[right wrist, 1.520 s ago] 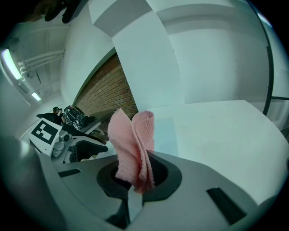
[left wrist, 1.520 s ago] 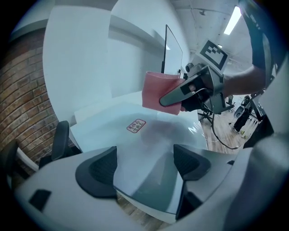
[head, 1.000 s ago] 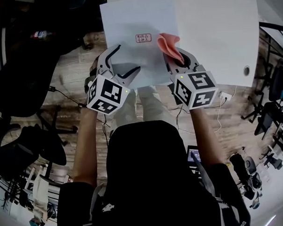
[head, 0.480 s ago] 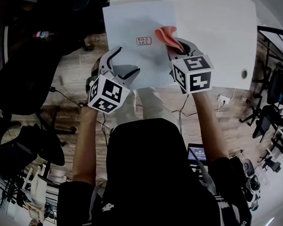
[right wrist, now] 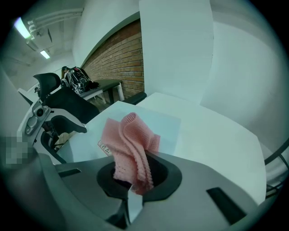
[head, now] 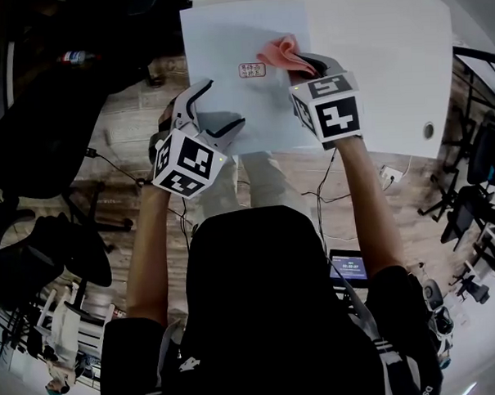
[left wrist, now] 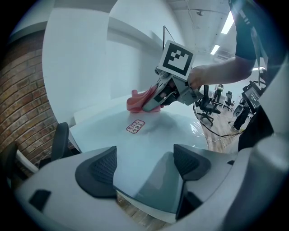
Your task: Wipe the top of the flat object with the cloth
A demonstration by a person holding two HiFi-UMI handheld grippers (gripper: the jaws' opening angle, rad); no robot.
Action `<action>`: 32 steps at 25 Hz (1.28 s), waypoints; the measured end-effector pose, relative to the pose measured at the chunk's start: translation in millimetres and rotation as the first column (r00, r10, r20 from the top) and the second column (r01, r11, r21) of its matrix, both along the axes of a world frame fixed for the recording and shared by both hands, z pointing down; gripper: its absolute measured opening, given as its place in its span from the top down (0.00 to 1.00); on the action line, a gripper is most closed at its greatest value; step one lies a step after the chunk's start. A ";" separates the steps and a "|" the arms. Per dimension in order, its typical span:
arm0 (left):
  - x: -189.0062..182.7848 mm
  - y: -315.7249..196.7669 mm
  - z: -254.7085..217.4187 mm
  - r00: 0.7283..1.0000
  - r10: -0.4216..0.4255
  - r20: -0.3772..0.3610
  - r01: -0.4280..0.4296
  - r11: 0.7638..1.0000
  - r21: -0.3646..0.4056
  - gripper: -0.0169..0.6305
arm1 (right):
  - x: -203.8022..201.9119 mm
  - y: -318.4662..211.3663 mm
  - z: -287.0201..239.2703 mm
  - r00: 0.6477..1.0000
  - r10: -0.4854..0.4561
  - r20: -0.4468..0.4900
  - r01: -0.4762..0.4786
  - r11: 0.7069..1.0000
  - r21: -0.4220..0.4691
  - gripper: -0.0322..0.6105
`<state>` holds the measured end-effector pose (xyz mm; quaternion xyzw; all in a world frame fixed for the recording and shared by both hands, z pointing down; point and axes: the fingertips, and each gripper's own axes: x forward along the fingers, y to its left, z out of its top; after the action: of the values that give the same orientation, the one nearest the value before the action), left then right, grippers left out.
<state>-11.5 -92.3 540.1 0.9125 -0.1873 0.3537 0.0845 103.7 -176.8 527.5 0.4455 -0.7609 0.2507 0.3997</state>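
Right gripper clamped on pink cloth. Bunch sticks out ahead so fabric, not jaws, meets flat sheet on worktop, just beside label. Left gripper wide, straddling sheet's near edge, probably ready to steady it.

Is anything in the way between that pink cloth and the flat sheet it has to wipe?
Nothing visible. The pink cloth, clamped in the right gripper, is over the flat sheet, beside a small label. The left gripper is open at the sheet's near edge.
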 end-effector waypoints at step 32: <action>-0.8 0.7 1.8 1.000 -0.005 0.003 0.005 1.000 0.006 0.38 | -85.7 25.3 5.1 0.972 -0.228 0.055 0.231 0.971 -0.056 0.88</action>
<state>-12.3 -91.6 541.9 0.9118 -0.1908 0.3542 0.0825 18.0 -151.5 532.6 0.3355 -0.8086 0.2371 0.4212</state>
